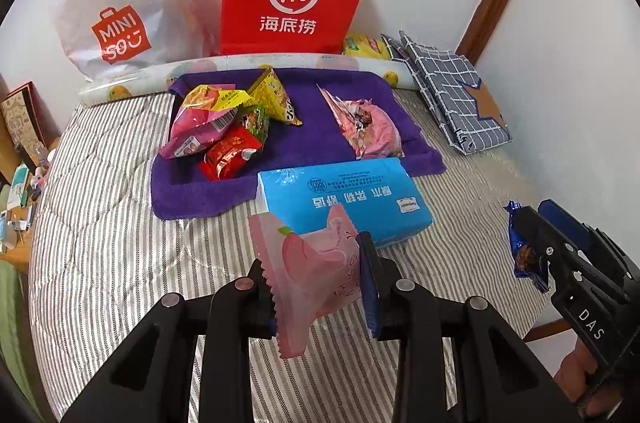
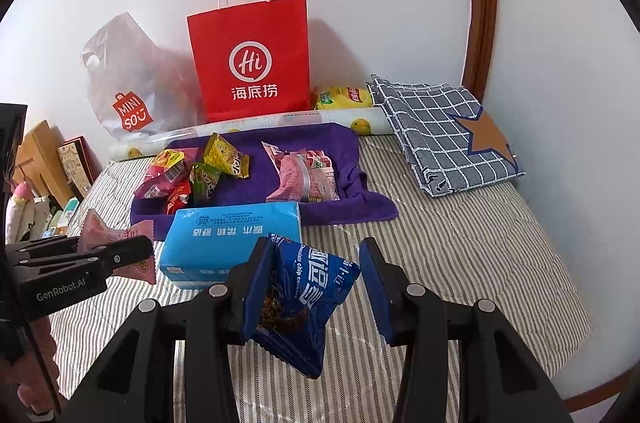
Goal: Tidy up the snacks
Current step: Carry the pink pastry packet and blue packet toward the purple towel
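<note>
Your left gripper [image 1: 316, 287] pinches a pale pink crinkle-edged snack packet [image 1: 316, 279] between its jaws, above the striped bed [image 1: 120, 223]. Your right gripper [image 2: 316, 287] clamps a blue foil cookie packet [image 2: 304, 299], near the purple towel [image 2: 256, 151].

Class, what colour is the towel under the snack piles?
Purple: the towel shows best in the left wrist view.
</note>
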`<state>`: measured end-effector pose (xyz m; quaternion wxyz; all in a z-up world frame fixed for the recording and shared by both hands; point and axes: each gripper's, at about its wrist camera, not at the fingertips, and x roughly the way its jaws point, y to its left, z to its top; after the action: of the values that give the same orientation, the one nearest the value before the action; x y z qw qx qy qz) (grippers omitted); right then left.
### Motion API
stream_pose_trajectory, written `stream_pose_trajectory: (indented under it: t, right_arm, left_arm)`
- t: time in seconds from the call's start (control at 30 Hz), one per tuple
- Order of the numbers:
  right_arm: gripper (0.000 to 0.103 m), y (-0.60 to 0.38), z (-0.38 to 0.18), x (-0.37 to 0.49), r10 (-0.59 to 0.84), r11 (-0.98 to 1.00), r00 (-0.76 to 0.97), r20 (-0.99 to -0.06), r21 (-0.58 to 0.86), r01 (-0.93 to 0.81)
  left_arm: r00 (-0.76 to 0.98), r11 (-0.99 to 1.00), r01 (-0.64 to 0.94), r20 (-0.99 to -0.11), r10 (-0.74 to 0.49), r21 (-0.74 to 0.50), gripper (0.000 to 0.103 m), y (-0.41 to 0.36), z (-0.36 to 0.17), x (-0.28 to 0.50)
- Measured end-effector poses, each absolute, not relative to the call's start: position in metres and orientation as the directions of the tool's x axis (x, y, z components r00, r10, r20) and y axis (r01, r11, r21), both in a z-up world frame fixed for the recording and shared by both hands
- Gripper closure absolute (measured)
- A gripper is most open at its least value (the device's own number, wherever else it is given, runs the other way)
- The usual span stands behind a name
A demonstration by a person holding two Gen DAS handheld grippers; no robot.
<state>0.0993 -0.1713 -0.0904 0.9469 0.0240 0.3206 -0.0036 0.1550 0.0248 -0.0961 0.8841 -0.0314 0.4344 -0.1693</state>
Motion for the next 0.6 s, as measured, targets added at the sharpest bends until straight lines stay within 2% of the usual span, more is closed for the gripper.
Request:
stream_pose_trajectory:
  t: [0.6]
  right_arm:
    - [0.06,-0.174,-0.084,0.136,0.017,1.0,0.794,-0.607,0.027,-0.001]
  left_arm:
    - [0.577,0.944,0.259,-0.751,-0.32,-0.203,0.072,0.024,-0.086,0.189]
